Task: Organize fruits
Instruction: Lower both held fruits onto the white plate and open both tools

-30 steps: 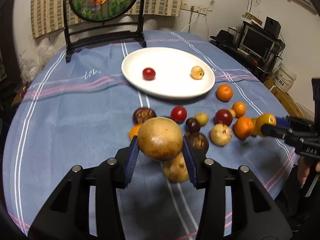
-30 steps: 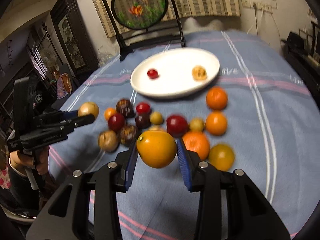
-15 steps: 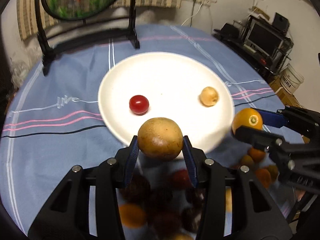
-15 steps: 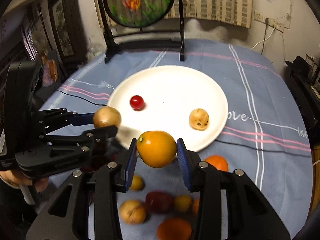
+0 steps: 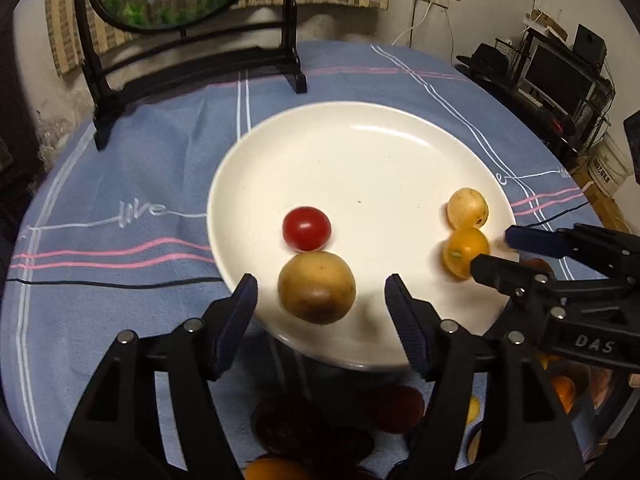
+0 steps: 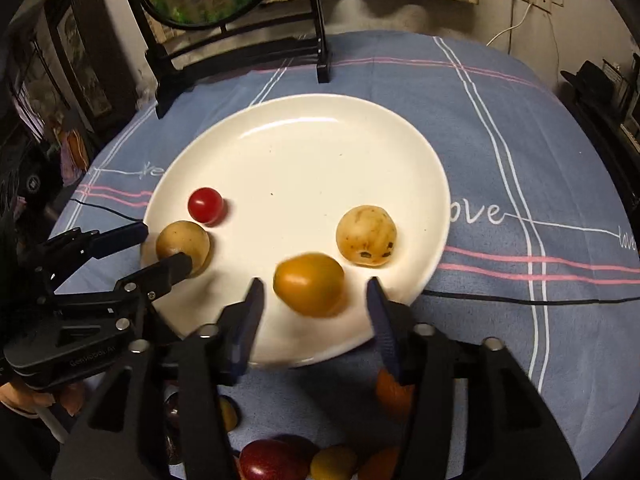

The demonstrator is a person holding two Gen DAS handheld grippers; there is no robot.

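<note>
Left wrist view: the left claw [image 5: 320,304] hangs over the near rim of a white plate [image 5: 360,152] on the blue-clothed desk [image 5: 120,184], its jaws having just spread; a brown round fruit [image 5: 317,287] sits between them on the plate with a gap on each side, touching neither pad. A red cherry tomato [image 5: 307,228] lies just behind it, the two about touching. At the plate's right edge the right claw [image 5: 490,250] reaches in, and an orange-yellow fruit [image 5: 464,252] lies at its tips beside a pale yellow fruit [image 5: 467,208].

From the right wrist camera, the right claw [image 6: 316,304] is likewise just spread, the orange-yellow fruit [image 6: 309,284] blurred between its blue pads [image 6: 252,312] and clear of both. The pale yellow fruit [image 6: 366,236], speckled with dark spots, rests close behind it. More fruits, dark red, yellow and orange [image 6: 276,460], remain on the cloth at the desk's near edge, below the plate. A round painted screen on a black stand [image 6: 240,36] occupies the far edge.
</note>
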